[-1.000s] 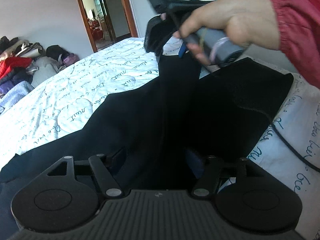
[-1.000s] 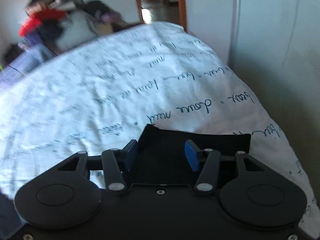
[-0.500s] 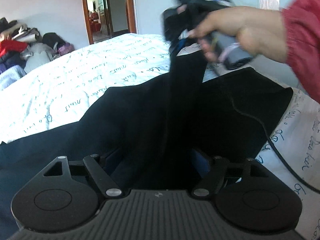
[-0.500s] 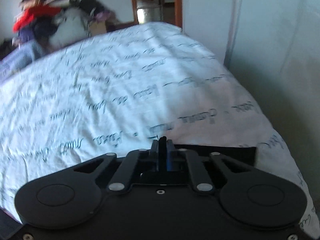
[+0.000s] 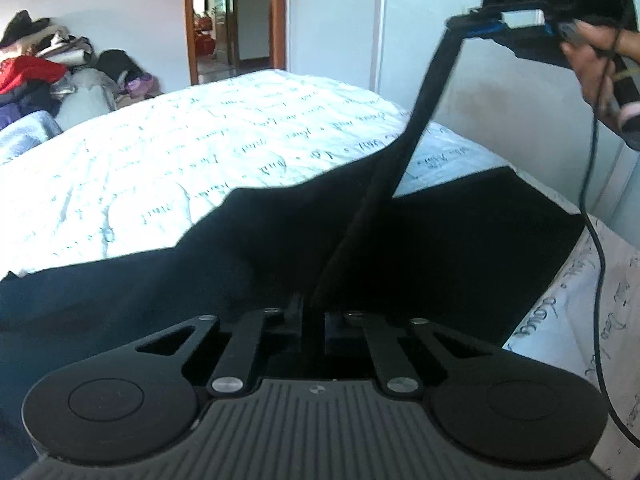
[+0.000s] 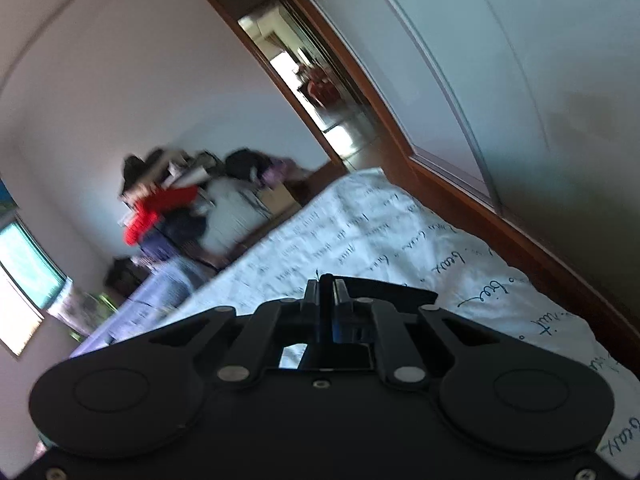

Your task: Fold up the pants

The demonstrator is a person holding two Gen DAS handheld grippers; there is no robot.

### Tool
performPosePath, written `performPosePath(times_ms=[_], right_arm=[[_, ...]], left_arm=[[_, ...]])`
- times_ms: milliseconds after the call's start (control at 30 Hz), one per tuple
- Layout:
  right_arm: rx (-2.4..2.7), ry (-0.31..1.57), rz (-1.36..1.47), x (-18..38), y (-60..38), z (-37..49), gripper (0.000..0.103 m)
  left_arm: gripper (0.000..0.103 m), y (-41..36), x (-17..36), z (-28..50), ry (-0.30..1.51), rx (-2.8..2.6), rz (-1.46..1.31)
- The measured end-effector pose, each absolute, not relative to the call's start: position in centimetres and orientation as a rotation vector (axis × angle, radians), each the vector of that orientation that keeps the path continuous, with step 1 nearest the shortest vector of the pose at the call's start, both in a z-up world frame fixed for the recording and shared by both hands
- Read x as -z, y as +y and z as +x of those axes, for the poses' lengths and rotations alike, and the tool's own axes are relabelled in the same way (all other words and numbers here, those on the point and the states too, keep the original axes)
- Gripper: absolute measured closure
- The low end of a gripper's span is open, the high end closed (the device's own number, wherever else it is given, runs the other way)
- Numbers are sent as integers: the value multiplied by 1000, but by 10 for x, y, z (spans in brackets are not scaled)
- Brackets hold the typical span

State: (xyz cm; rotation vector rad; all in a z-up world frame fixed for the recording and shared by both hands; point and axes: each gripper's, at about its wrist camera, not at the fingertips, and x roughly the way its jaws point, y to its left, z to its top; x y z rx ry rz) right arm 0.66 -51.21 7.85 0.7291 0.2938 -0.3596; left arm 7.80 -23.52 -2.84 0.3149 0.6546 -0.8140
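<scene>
Black pants (image 5: 280, 240) lie spread over the white bed with handwriting print (image 5: 180, 152). At the bottom of the left wrist view, my left gripper (image 5: 312, 312) is closing down on a raised fold of the pants, and its pads press the cloth. My right gripper (image 5: 468, 26), held by a hand (image 5: 592, 64) at the top right, is shut on a strip of the same pants and holds it stretched taut high above the bed. In the right wrist view, the right gripper (image 6: 328, 292) pinches the black cloth, and a flap of the pants (image 6: 392, 292) shows just beyond it.
A pile of clothes and bags (image 5: 44, 76) sits against the far wall left of an open doorway (image 5: 236, 20). A pale wall panel (image 5: 420, 40) runs along the bed's right side. A black cable (image 5: 592, 200) hangs from the right gripper over the pants' right edge.
The left gripper has shut on the pants fold. The right gripper, which shut on the cloth earlier, has swung up and to the right and tilted, pulling a strip of fabric taut.
</scene>
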Motion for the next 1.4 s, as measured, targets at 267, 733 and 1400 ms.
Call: performPosePath(times_ms=[267,733,1400], right_arm=[[330,257,851,-73,-531,-4,96],[428,322,937,-9,-526,-91,96],[585,339,1007,36,-498,-165,91]], left_arm=[[95,-217,-21,87,536,712,264],[95,-226,32,26,617,817,451],[69,-228,39,9,591,862,545]])
